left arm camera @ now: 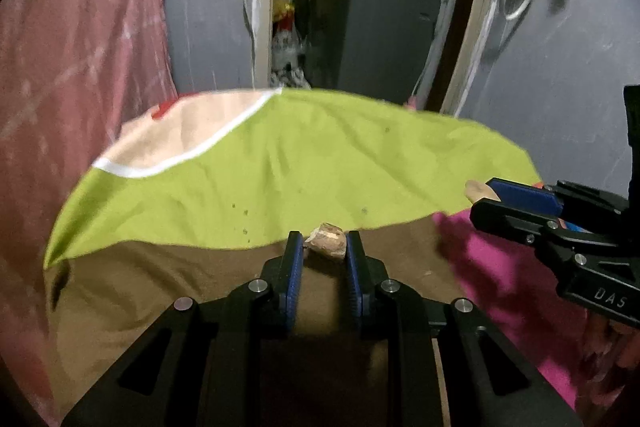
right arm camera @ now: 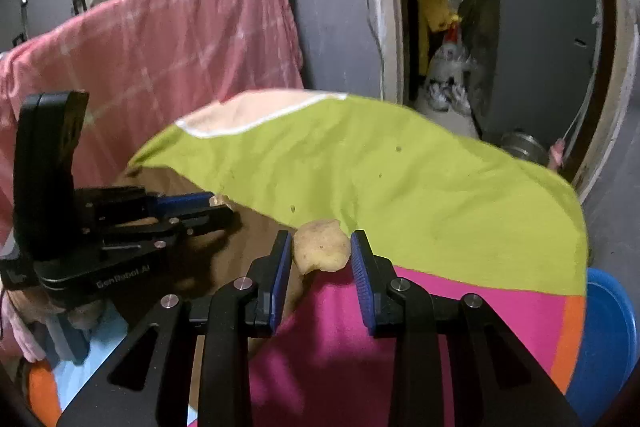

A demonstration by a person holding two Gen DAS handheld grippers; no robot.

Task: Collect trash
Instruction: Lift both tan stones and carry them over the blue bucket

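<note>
I judged both pieces of trash to be light, dry and crumbly: peel-like scraps that would give under pressure and could flake or slip if squeezed hard. The sound hold was across the widest part of each scrap, near the pad tips, with only light pressure.

The left hand-held gripper [left arm camera: 320, 247] stood nearly closed, pinching the brown scrap [left arm camera: 326, 241] between its blue pads [left arm camera: 294, 267]. That scrap sat at the fingertips, just above the near edge of the green cloth [left arm camera: 300, 163], over the brown fabric [left arm camera: 180, 283] beside it. The scrap protruded past the pad tips, so I rated the hold as shallow.

The right hand-held gripper [right arm camera: 320, 255] was also narrowed, with the pale yellow scrap [right arm camera: 322, 247] between its pad tips. This scrap hung at the near edge of the green cloth, above the pink fabric [right arm camera: 340, 339]. The scrap met the left pad; on the right a small gap seemed possible, though blur prevented certainty. I treated it as held.

A blue bin [right arm camera: 608, 331] showed beyond the green cloth's right corner; I judged it a likely drop point.
</note>
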